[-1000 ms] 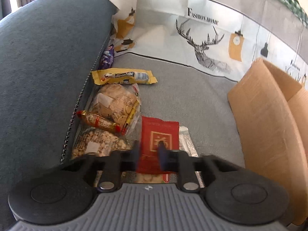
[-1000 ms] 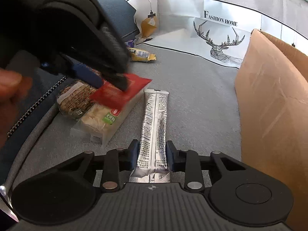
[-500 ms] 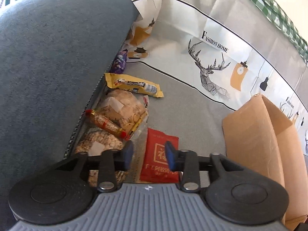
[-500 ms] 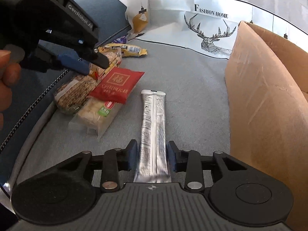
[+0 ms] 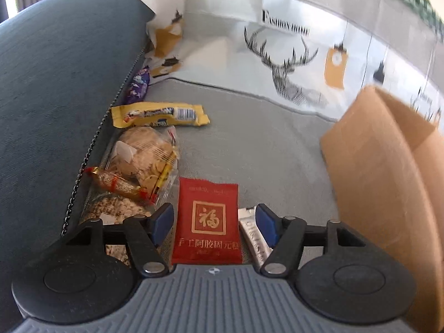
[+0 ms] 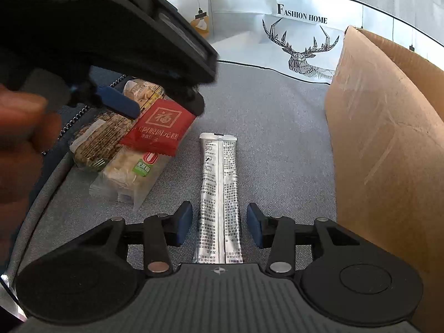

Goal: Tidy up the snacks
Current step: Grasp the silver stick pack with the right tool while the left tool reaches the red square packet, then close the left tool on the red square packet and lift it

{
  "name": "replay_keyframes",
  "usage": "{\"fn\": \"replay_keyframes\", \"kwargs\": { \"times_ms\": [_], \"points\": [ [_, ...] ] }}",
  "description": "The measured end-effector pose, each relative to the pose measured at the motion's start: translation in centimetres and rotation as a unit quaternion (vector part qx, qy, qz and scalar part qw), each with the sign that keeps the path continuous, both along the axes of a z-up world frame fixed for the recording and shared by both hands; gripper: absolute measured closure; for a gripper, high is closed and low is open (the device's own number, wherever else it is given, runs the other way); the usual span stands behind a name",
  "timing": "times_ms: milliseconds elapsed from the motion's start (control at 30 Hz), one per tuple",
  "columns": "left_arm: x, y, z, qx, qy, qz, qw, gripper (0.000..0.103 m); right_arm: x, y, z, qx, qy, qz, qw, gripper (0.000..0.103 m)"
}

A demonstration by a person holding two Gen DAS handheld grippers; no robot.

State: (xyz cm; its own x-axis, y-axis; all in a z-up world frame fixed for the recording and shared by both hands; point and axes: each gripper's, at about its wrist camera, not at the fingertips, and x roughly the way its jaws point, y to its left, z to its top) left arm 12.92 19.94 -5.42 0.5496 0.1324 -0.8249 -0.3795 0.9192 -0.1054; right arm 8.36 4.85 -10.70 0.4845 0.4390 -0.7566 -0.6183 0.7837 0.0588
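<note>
Foil and thin plastic film make up nearly everything here, so these snacks will handle light, crinkly and slippery. The silver foil stick pack [image 6: 219, 194] lies flat on the grey sofa seat [image 6: 277, 127], lengthwise between the fingers of the right gripper [image 6: 219, 223]. Its jaws have just been opening and stand clear of the pack on both sides; nothing is held. Judged by its shape, the pack is long, narrow and limp, so a pinch across its width near the middle should keep it from drooping; a grip at one end would likely let it swing.

The red sachet [image 5: 206, 222] rests on the heap of snacks beside the dark sofa cushion [image 5: 55, 83], partly over a clear-wrapped cracker pack [image 6: 130, 177]. The left gripper [image 5: 213, 223] sits over it, jaws just opened wide to either side, pads not touching. The sachet looks flat and stiff-edged, best taken by its side edges or crimped end.

Behind it lie a bag of round crackers [image 5: 147, 152], probably fragile under squeezing, a small red-ended bar [image 5: 116, 184], a yellow wrapped bar [image 5: 158, 115] and a purple packet [image 5: 138, 84]. The open cardboard box [image 6: 388, 127] stands just beside the stick pack, the likely destination.
</note>
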Motion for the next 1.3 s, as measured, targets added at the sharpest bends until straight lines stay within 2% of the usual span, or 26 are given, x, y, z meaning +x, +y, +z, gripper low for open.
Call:
{"fn": "replay_keyframes", "kwargs": {
  "times_ms": [300,400,433,533,633,833,900,1033,1133,1200,1267,1300],
  "points": [
    [0.6,-0.8,-0.7,0.022,0.011,-0.009,0.9997,0.035,0.1,0.1,-0.1,-0.004,-0.004,0.003,1.0,0.057],
    [0.5,-0.8,-0.7,0.026,0.013,-0.009,0.9996,0.039,0.0,0.1,-0.1,-0.005,-0.007,0.004,1.0,0.057],
    [0.5,-0.7,-0.7,0.027,0.013,-0.008,0.9995,0.044,0.0,0.1,-0.1,-0.005,-0.007,0.004,1.0,0.058],
    [0.4,-0.6,-0.6,0.027,0.012,-0.008,0.9995,0.05,-0.2,0.0,0.0,-0.005,-0.013,0.006,1.0,0.071],
    [0.3,-0.3,-0.4,0.022,0.008,-0.005,0.9997,0.055,-0.2,-0.2,0.0,-0.007,-0.022,0.001,1.0,0.075],
    [-0.6,0.2,0.6,0.006,-0.022,0.008,0.9997,0.057,-0.4,-0.9,0.9,0.01,-0.043,-0.015,0.999,0.08],
    [-1.0,0.2,1.0,0.004,-0.032,0.009,0.9994,0.057,-0.6,-1.1,1.2,0.015,-0.048,-0.015,0.999,0.099],
    [-2.0,0.3,2.0,-0.004,-0.051,0.018,0.9985,0.057,-0.9,-1.5,1.4,0.013,-0.053,-0.01,0.998,0.099],
    [-3.1,0.2,2.6,-0.01,-0.06,0.021,0.9979,0.057,-1.2,-1.6,1.2,0.008,-0.047,-0.009,0.999,0.096],
    [-3.9,0.2,3.1,-0.012,-0.065,0.022,0.9976,0.057,-1.1,-1.8,1.2,0.011,-0.048,-0.016,0.999,0.082],
    [-4.7,0.3,3.5,-0.012,-0.07,0.024,0.9972,0.057,-0.9,-1.8,1.2,0.013,-0.05,-0.021,0.998,0.055],
    [-5.1,0.4,3.7,-0.013,-0.073,0.026,0.9969,0.057,-0.8,-1.7,1.0,0.018,-0.05,-0.022,0.998,0.053]
  ]
}}
